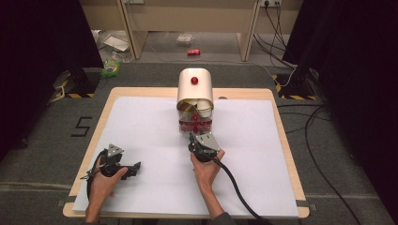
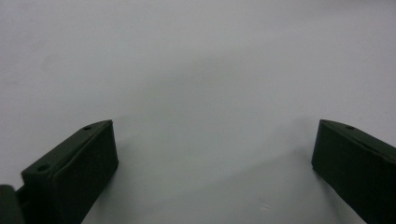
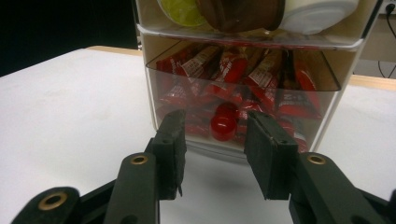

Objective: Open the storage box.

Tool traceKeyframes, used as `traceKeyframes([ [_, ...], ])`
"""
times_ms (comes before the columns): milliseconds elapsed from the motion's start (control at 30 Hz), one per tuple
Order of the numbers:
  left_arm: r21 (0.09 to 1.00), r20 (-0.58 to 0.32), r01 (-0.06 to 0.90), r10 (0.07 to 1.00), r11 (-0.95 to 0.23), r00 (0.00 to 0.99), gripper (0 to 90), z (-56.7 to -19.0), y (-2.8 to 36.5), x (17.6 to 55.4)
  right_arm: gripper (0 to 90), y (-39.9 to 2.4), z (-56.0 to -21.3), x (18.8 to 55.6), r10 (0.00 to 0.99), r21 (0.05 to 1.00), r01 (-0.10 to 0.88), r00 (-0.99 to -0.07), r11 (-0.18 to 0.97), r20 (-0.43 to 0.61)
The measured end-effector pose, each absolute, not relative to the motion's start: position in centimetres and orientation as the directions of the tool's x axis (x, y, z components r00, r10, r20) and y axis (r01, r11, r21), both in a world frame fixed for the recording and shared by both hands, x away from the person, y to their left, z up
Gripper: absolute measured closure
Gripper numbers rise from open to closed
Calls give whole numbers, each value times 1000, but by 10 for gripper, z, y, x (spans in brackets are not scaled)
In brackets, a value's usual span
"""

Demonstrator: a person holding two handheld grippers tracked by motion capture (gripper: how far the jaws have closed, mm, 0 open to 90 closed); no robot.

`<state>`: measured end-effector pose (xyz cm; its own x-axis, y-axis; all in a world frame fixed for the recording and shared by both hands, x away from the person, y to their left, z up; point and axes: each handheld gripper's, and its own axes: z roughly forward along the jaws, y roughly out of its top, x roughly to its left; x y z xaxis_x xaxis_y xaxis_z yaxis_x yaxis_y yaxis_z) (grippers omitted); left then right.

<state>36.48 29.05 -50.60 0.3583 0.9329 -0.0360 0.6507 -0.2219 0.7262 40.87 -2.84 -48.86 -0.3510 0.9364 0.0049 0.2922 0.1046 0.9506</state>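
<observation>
A white rounded dispenser [image 1: 195,91] stands at the back middle of the table, with a red button [image 1: 194,80] on its front. Its clear lower drawer [image 3: 243,84] holds several red sachets [image 3: 261,79] and carries a red knob [image 3: 223,122]. Cups or lids lie in the compartment above [image 3: 224,11]. My right gripper [image 1: 193,138] is right in front of the drawer. In the right gripper view its jaws [image 3: 217,135] stand open on either side of the knob, a little short of it, with gaps on both sides. My left gripper [image 1: 135,167] rests open on the white sheet [image 2: 196,70], with nothing between its jaws.
A white sheet [image 1: 150,126] covers the wooden table [image 1: 283,126]. A thick cable [image 1: 234,187] trails from the right gripper toward the front edge. Behind the table, a red can [image 1: 194,52] and some litter lie on the floor. Cables [image 1: 314,136] run at the right.
</observation>
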Motion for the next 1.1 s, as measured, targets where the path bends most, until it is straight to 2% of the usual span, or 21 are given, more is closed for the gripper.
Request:
traceKeyframes([
  [1100, 727, -38, 650, 933, -220, 358, 0, -506, 291, 365, 663, -15, -493, 422, 962, 934, 344, -274, 95, 3],
])
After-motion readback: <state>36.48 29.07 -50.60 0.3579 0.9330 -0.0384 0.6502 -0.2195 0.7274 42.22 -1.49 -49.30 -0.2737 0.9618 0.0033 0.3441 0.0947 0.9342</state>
